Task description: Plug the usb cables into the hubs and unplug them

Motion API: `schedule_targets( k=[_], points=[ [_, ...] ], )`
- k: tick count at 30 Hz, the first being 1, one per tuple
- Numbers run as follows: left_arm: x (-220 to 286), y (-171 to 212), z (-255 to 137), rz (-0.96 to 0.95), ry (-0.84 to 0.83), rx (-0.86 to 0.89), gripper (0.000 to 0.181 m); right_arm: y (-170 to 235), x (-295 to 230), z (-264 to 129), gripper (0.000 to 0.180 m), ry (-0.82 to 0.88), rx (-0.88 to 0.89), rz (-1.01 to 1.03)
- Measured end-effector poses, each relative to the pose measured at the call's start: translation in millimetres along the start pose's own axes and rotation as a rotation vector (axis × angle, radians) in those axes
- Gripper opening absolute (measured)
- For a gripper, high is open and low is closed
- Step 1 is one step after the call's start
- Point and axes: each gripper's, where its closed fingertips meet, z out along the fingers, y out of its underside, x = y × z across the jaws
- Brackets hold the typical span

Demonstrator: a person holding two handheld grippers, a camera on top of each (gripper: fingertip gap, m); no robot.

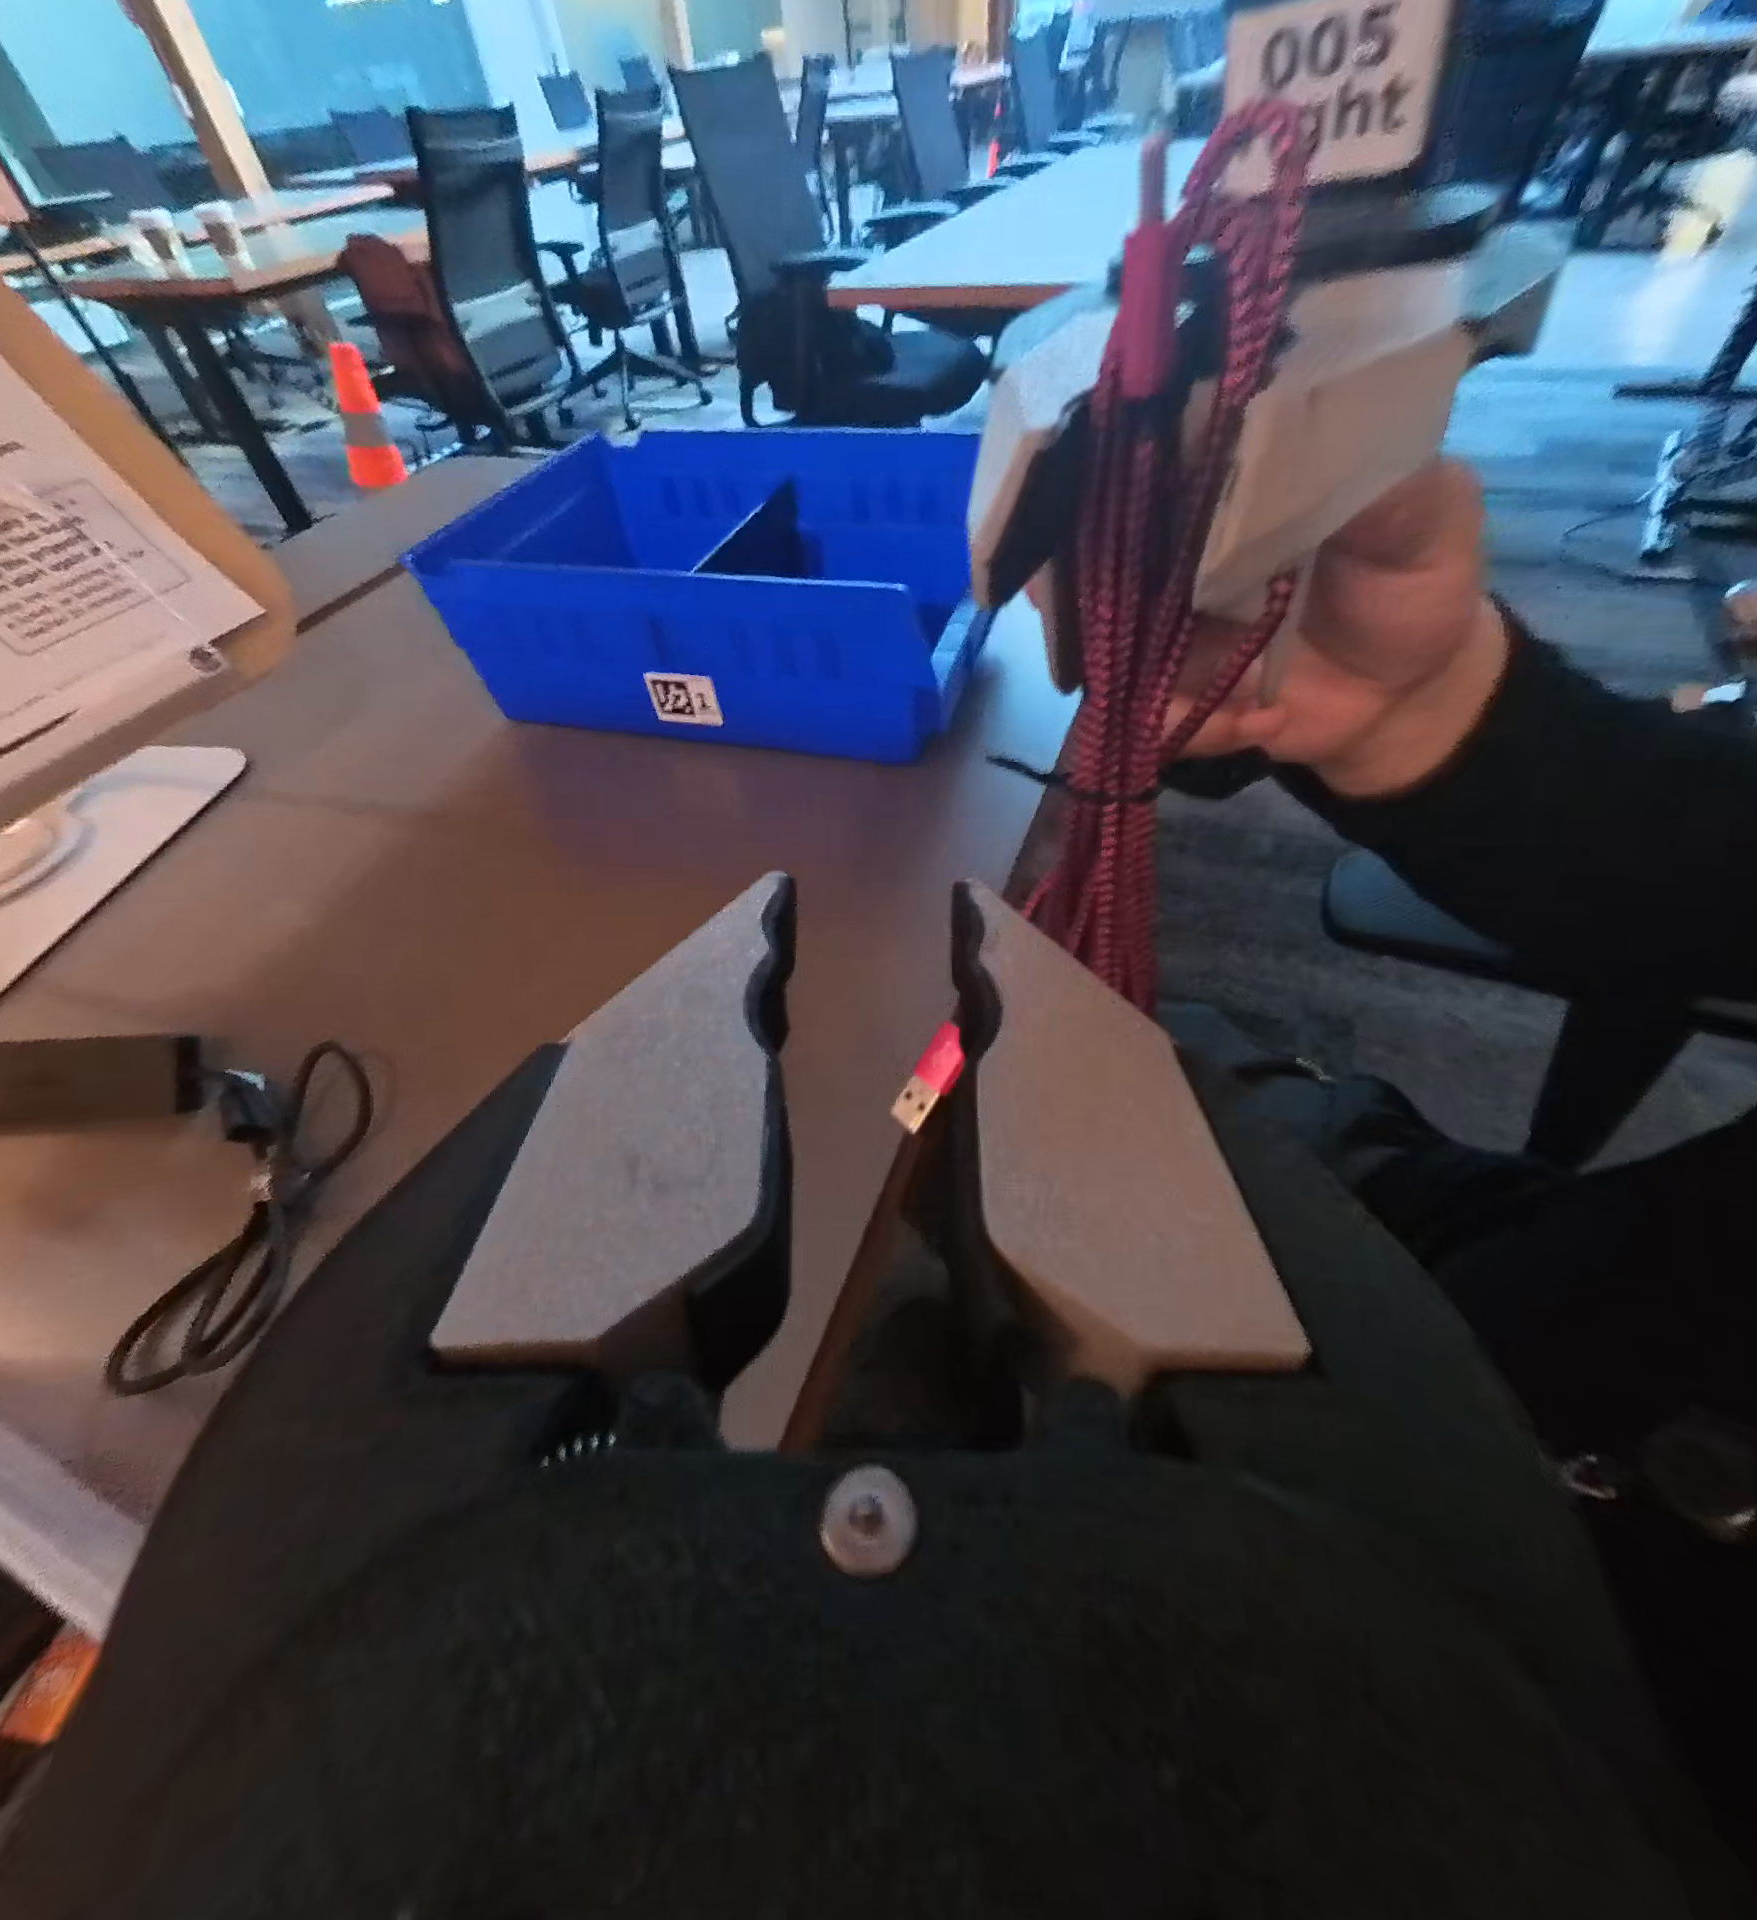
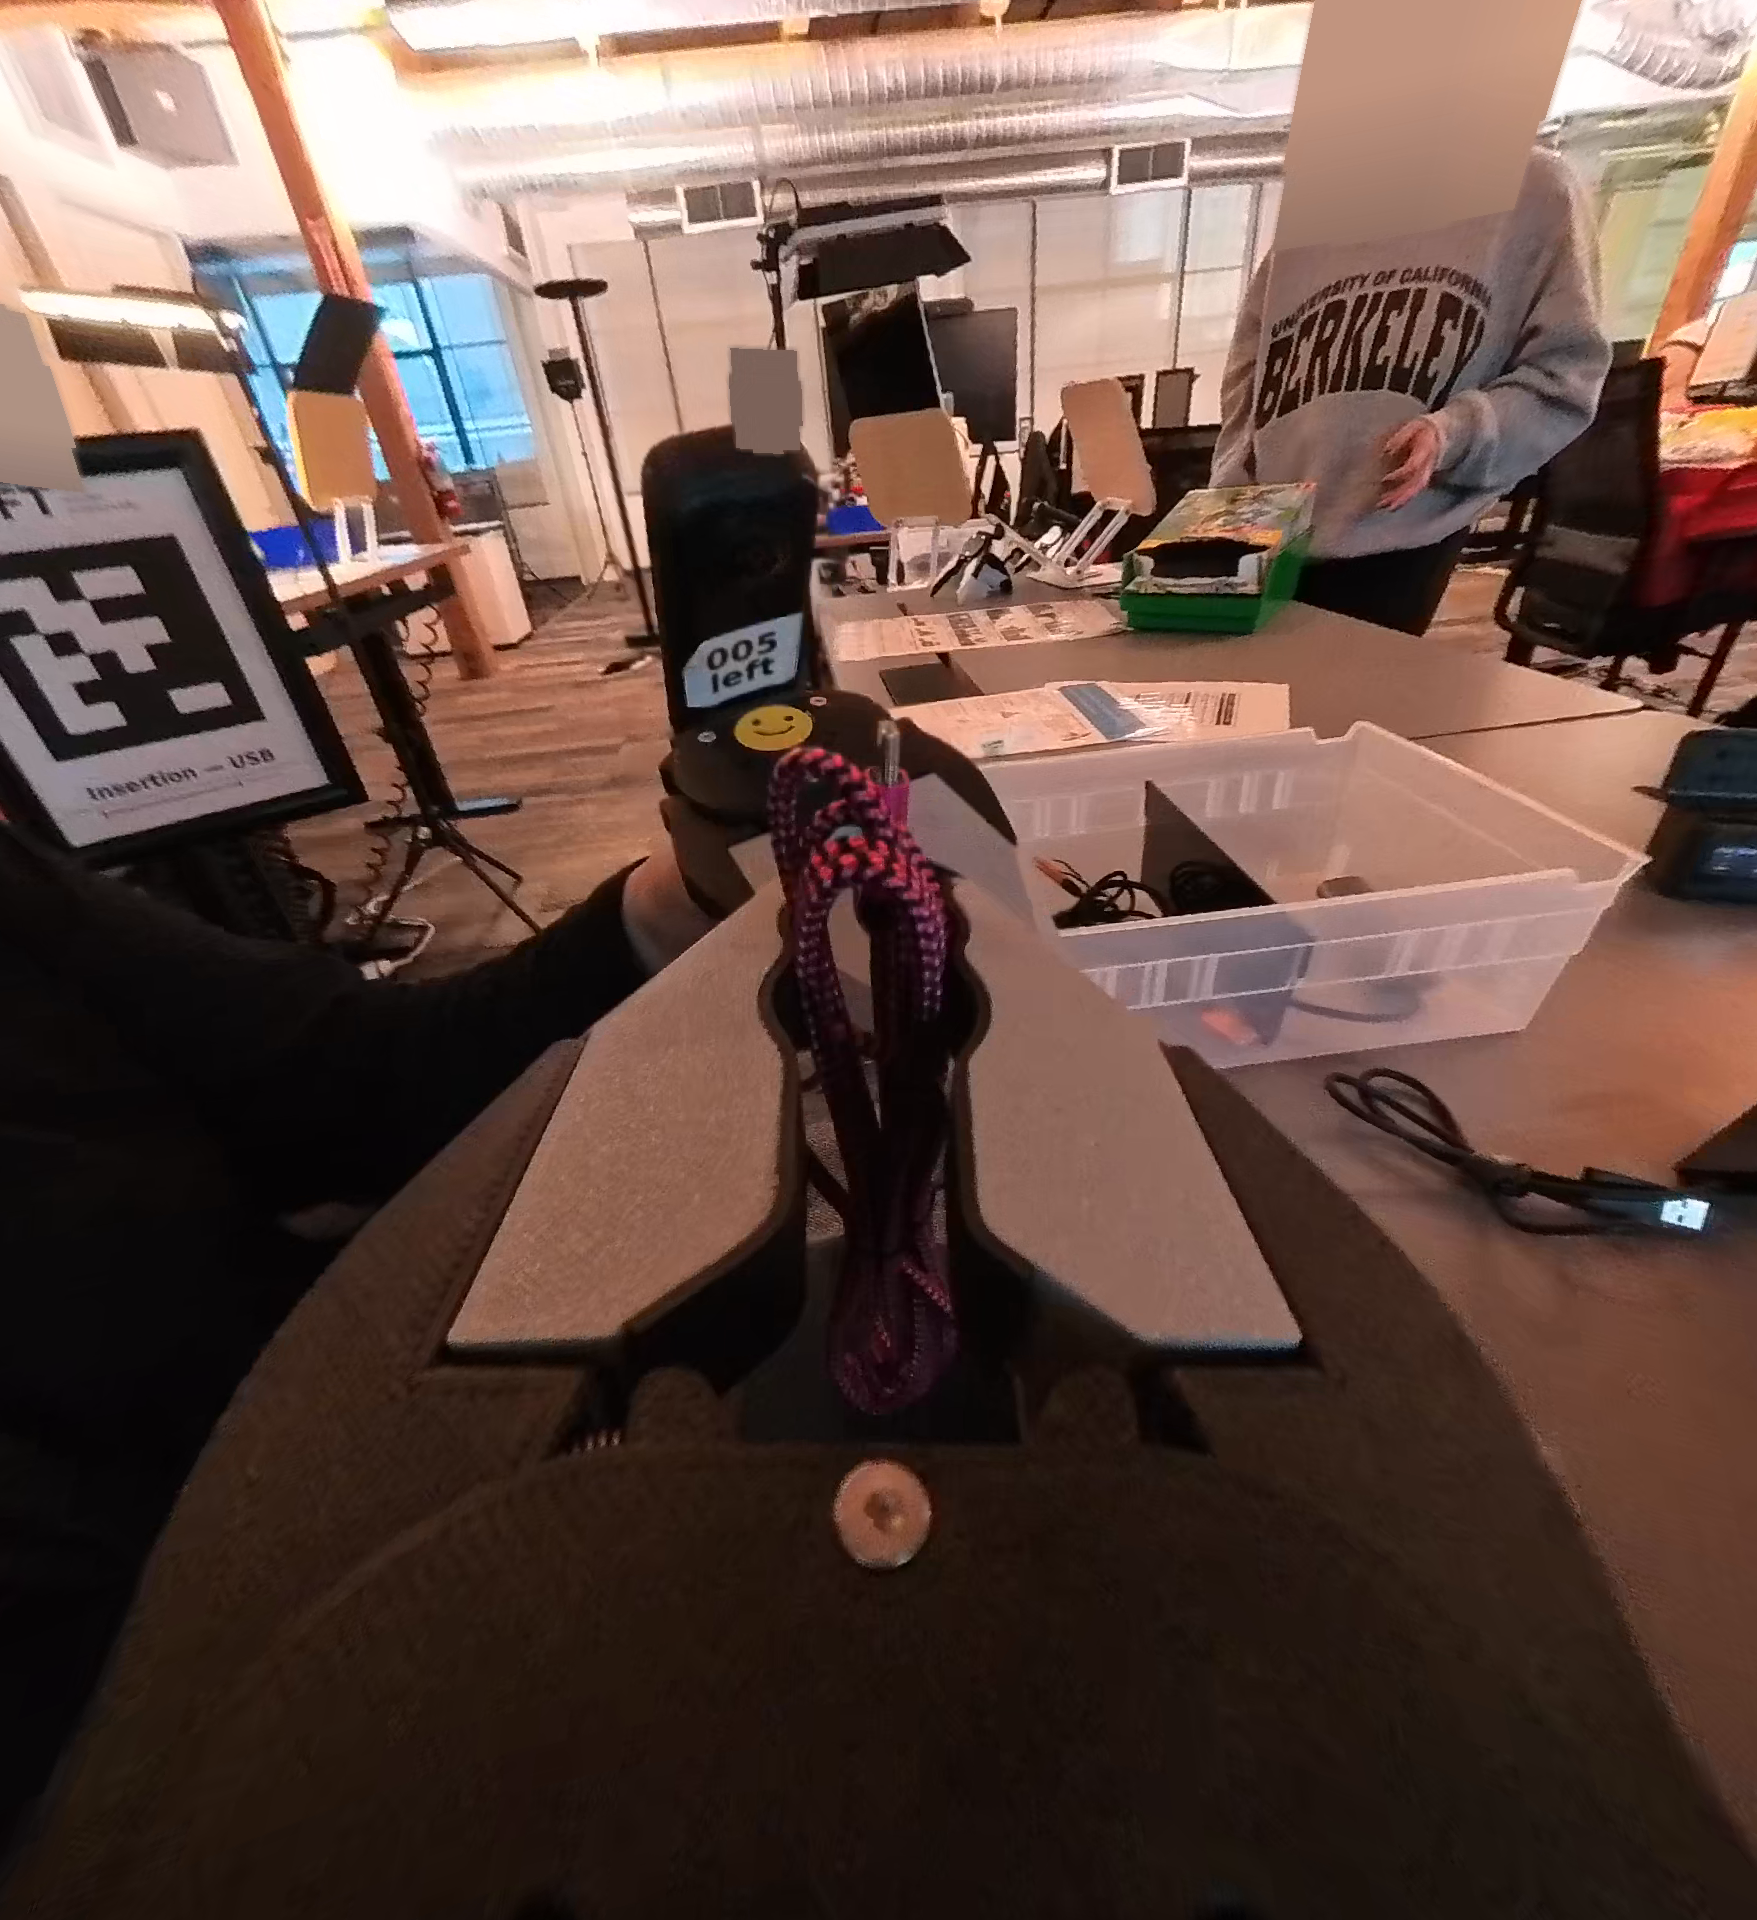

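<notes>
the right tool (image 2: 874, 997) is squeezing a tied bundle of pink cable (image 2: 879, 1039) up in the air, and the left tool (image 1: 872, 935) is sitting a little open, holding nothing. the cable's plug (image 1: 928, 1081) is dangling by the left tool, so it might swing away or slip. the hub (image 1: 53, 1081) is lying far off on the worktop (image 1: 541, 831).

Motion-blurred right gripper (image 1: 1154, 436) and pink cable bundle (image 1: 1123, 727); grey hub (image 1: 53, 1081) cut by left edge.

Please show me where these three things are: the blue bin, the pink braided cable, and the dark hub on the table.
blue bin (image 1: 687, 634): left wrist view, on its front wall.
pink braided cable (image 2: 879, 1049): right wrist view, on the bundle between the jaws.
dark hub (image 1: 43, 1081): left wrist view, on its long side.
</notes>
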Motion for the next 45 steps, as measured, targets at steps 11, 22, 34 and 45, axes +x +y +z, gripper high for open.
schedule_targets(
  k=[11,22,34,45],
  points=[
    [18,37,24,0.043,0.086,-0.161,0.034,-10,-5,-6,0.021,-0.023,0.045,0.005],
    [19,55,35,0.165,0.057,-0.254,0.005,-26,-10,-21,0.021,-0.013,0.079,-0.059],
    [-52,18,-18,0.148,-0.311,-0.117,0.002,14,73,-49,0.027,0.318,-0.132,0.057],
    [-66,10,-30,0.168,-0.402,-0.087,0.002,35,82,-39,0.033,0.31,-0.18,0.142]
  ],
)
